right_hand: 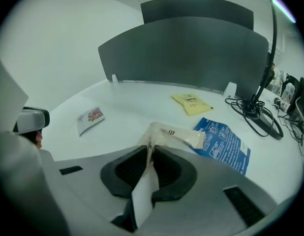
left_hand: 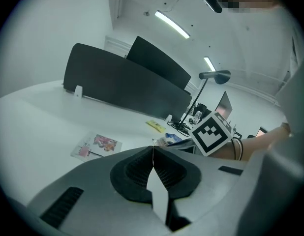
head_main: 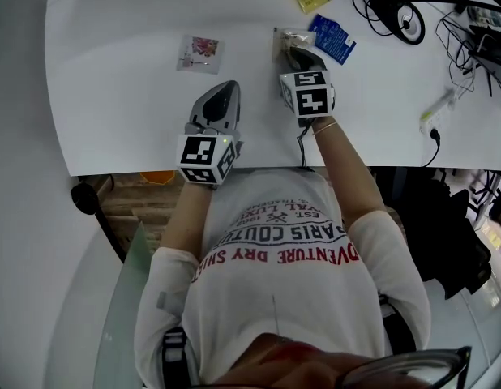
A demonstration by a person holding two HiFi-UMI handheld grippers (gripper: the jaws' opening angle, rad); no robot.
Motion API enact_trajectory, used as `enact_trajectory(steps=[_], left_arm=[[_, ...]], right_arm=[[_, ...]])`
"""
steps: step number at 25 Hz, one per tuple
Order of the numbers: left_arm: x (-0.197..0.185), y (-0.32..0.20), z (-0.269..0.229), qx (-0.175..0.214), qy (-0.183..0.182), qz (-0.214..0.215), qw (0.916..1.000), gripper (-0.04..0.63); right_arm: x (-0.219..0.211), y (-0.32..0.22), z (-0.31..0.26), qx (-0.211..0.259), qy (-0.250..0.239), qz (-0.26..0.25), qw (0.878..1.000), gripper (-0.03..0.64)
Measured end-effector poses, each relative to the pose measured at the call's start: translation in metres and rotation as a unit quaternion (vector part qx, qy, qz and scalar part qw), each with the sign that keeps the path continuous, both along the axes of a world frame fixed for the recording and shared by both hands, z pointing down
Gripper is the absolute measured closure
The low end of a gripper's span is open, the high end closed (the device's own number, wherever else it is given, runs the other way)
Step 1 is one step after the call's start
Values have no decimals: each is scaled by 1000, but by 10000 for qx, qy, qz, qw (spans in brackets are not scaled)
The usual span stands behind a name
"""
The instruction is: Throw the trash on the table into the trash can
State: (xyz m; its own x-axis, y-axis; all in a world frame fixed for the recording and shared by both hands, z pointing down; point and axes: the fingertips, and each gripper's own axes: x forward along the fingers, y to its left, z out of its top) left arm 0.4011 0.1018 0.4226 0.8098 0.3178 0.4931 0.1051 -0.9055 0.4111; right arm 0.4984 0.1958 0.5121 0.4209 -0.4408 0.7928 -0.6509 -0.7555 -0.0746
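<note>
**A:** What takes up most of the scene?

**B:** A curved white table (head_main: 113, 71), with dark partitions (right_hand: 191, 53) standing along its far side and a tangle of black cables (head_main: 392, 14) at its far right. A person in a white T-shirt (head_main: 275, 282) with red lettering is at the near edge, both arms stretched over it.

**A:** And the two tools?

**B:** The left gripper (head_main: 226, 87) is over bare tabletop just inside the near edge. Its jaws are pressed together with nothing in them. The right gripper (head_main: 297, 49) reaches further in and tilts down, its jaws clenched on a clear wrapper (right_hand: 176, 134).

**A:** Take the trash, biggest piece first.

**B:** A flat blue packet (right_hand: 223, 141) with white printed panels lies on the table just right of the right gripper's tips.

**A:** And the wrapper itself?

**B:** It is thin, crinkled film, see-through with a beige tinge and a small dark mark near its top. One edge is pinched between the ribbed black pads. The rest lies beyond the tips, with its far end reaching the blue packet's edge. I cannot tell whether it overlaps the packet.

**A:** What else is there?

**B:** A yellow packet (right_hand: 192, 103) with dark lettering lies further back, apart from both. A printed sachet (head_main: 200, 53), pale with a pink picture, lies off to the left beyond the left gripper, well apart from the rest.
</note>
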Motion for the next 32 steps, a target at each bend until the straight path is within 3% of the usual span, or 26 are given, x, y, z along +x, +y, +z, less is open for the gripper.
enact_trajectory(steps=[1,5,10,15,20,22,24,30,32], left_arm=[[-2,2,0,1,-6,-26,10000,572],[-13,13,-5,6,10,-127,9999,572],[-26,22,-22,152,145,-306,9993,572],[-60,17,-46,340,356,-1042,9933,572],[-135,6,-58,552,375,-2036,9768,572],[-174,-3,-60,672,320,-2588,9631,572],[-219,-14,-62,804,244,-3264,9415,572],[-365,-57,-66,1009,8,-4957,8626,572],[-420,-67,-65,999,-60,-5462,8317,572]], right_arm=[[0,1,0,-45,55,-54,10000,567],[-5,-3,-3,-166,170,-384,9990,581],[-25,1,-18,19,105,-752,9971,584],[-64,-17,-60,580,317,-1453,9872,584],[-135,-50,-99,1173,275,-2460,9618,584],[-170,-68,-108,1299,252,-3008,9445,584],[-210,-89,-114,1402,171,-3624,9213,584],[-347,-159,-118,1558,-107,-5094,8462,584],[-402,-177,-113,1514,-180,-5556,8174,584]])
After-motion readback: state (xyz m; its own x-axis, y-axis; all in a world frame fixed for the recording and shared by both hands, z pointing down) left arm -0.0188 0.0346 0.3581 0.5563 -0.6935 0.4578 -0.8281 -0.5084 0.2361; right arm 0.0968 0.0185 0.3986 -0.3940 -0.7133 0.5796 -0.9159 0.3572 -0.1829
